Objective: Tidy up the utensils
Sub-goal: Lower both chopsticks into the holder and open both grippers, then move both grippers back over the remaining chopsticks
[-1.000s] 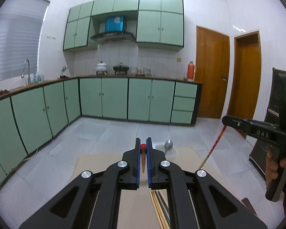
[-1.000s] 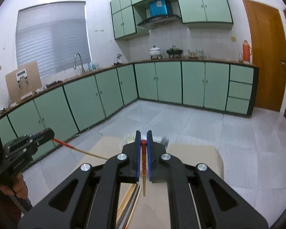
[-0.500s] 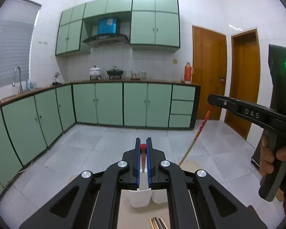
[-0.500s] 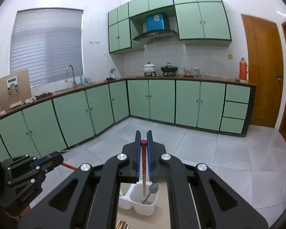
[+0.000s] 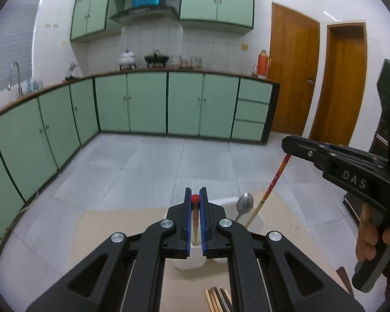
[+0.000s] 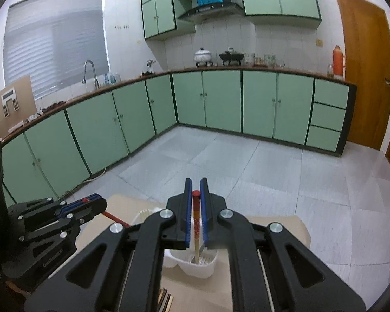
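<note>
Over the white holder (image 6: 195, 262) now, both tongs grip chopsticks; right tongs (image 6: 195, 202) just easing open

A pale beige tabletop (image 5: 132, 223) stands over a grey tiled floor (image 5: 148, 163). On it, near the far edge, sits a white utensil holder (image 6: 192, 266) with compartments. Nearer the camera, a bundle of chopsticks (image 5: 217, 299) lies flat on the surface.
</note>
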Tool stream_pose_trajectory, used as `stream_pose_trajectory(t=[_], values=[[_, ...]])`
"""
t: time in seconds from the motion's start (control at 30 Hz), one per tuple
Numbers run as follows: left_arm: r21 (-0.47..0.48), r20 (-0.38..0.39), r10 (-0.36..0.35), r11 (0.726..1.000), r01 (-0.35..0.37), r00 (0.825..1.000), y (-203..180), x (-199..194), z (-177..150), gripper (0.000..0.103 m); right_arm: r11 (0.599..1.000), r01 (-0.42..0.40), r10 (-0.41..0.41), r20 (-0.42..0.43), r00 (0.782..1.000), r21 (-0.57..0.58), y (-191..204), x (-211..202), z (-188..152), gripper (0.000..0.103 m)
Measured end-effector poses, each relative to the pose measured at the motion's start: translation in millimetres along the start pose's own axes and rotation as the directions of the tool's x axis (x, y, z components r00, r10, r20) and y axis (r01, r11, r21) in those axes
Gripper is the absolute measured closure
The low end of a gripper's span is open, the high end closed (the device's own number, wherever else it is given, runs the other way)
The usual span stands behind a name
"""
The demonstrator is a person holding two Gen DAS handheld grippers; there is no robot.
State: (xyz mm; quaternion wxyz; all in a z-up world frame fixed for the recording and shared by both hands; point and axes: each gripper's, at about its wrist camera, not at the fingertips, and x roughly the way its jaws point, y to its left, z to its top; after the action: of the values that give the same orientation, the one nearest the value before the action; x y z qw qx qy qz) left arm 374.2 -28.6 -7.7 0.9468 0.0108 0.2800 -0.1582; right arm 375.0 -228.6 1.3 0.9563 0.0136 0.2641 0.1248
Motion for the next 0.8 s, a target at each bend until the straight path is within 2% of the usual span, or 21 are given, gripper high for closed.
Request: stream_pose_trajectory(t=[0.07, 0.1, 0.13, 0.2, 0.27, 0.37, 0.43, 0.53, 0.63, 0.8], values=[[-0.012, -0.001, 0.004, 1.0, -0.004, 1.0, 4, -1, -2, 0.093, 1.0, 0.01, -0.01, 0.002, 1.0, 0.002, -1, -2, -4, 0.079], [-0.015, 0.003, 0.008, 1.0, -0.008, 1.0, 6, -5, -4, 0.087, 1.0, 0.019, -0.019, 0.013, 1.0, 0.003, 0, -6, -6, 0.071], [-0.017, 0.011, 0.012, 1.0, -0.011, 1.0, 7, -7, -5, 0.082, 1.0, 0.03, -0.03, 0.024, 0.999, 0.003, -1, -9, -8, 0.068], [-0.015, 0.024, 0.022, 1.0, -0.021, 0.999, 8, -15, -7, 0.076, 0.999, 0.045, -0.045, 0.046, 0.998, 0.008, -3, -19, -11, 0.064], [-0.012, 0.039, 0.034, 0.999, -0.033, 0.999, 8, -25, -10, 0.072, 0.998, 0.06, -0.061, 0.072, 0.996, 0.025, -6, -32, -16, 0.055], [-0.019, 0.072, 0.044, 0.999, -0.043, 0.996, 7, -46, -16, 0.056, 0.995, 0.093, -0.096, 0.106, 0.99, 0.035, -9, -50, -28, 0.041], [-0.023, 0.1, 0.06, 0.998, -0.058, 0.993, 6, -63, -25, 0.045, 0.992, 0.118, -0.121, 0.131, 0.984, 0.034, -8, -66, -40, 0.028], [-0.018, 0.116, 0.066, 0.998, -0.064, 0.991, 3, -81, -39, 0.039, 0.99, 0.139, -0.142, 0.147, 0.979, 0.029, -6, -84, -61, 0.017], [-0.015, 0.127, 0.084, 0.996, -0.082, 0.988, -2, -97, -58, 0.031, 0.987, 0.155, -0.158, 0.152, 0.976, 0.031, -5, -98, -82, 0.013], [-0.007, 0.122, 0.088, 0.996, -0.088, 0.989, -11, -111, -94, 0.028, 0.986, 0.155, -0.162, 0.122, 0.979, 0.066, 1, -113, -125, 0.01]])
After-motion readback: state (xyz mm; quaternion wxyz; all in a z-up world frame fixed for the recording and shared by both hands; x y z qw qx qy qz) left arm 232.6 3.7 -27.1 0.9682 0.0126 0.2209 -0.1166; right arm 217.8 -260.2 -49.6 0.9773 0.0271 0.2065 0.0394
